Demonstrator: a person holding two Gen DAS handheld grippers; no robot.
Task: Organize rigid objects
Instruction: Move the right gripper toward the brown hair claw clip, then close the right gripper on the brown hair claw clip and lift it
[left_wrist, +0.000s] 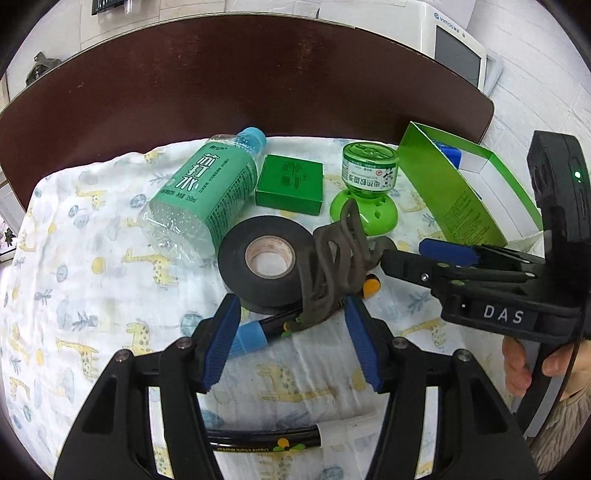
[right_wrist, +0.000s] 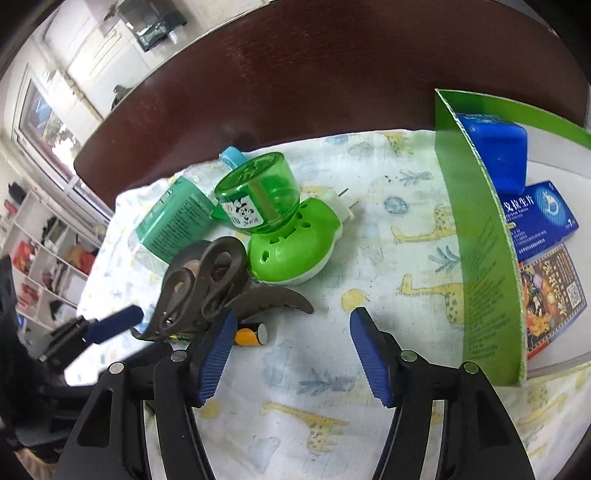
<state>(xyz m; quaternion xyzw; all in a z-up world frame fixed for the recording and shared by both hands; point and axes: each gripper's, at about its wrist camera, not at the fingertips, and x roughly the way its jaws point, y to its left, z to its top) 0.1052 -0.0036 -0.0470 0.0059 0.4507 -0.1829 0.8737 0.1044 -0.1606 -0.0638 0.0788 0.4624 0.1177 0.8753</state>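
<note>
The left tool (left_wrist: 291, 328) points down at a giraffe-print cloth (left_wrist: 92, 295) spread over a dark brown tabletop (left_wrist: 221, 81); its jaws stand apart, released, and between its blue pads (left_wrist: 221, 343) lie a black marker with a blue cap (left_wrist: 258, 332) and the lower end of a pair of grey-handled scissors (left_wrist: 336, 266), neither pressed by a pad. The scissors rest partly on a roll of black tape (left_wrist: 258, 258); a small battery (left_wrist: 371, 286) shows just beside them. Behind the roll lie a green-labelled bottle with a blue cap (left_wrist: 207, 188) on its side, a small green box (left_wrist: 290, 184) and a green mosquito-repellent plug-in (left_wrist: 369, 184). A second marker (left_wrist: 266, 441) lies near the bottom edge, under the tool's body.

The right tool (right_wrist: 291, 350) is also released, jaws wide apart over bare cloth; nothing sits between them; its left pad (right_wrist: 218, 354) stands just beside the scissors' handles and the battery. In the left wrist view its tip reaches toward the scissors, and a hand (left_wrist: 535, 362) grips its handle. To the right stands an open green carton (right_wrist: 480, 240) on the cloth; inside it are a blue container (right_wrist: 495, 155), a blue flat box (right_wrist: 543, 218) and a dark printed packet (right_wrist: 554, 291).
</note>
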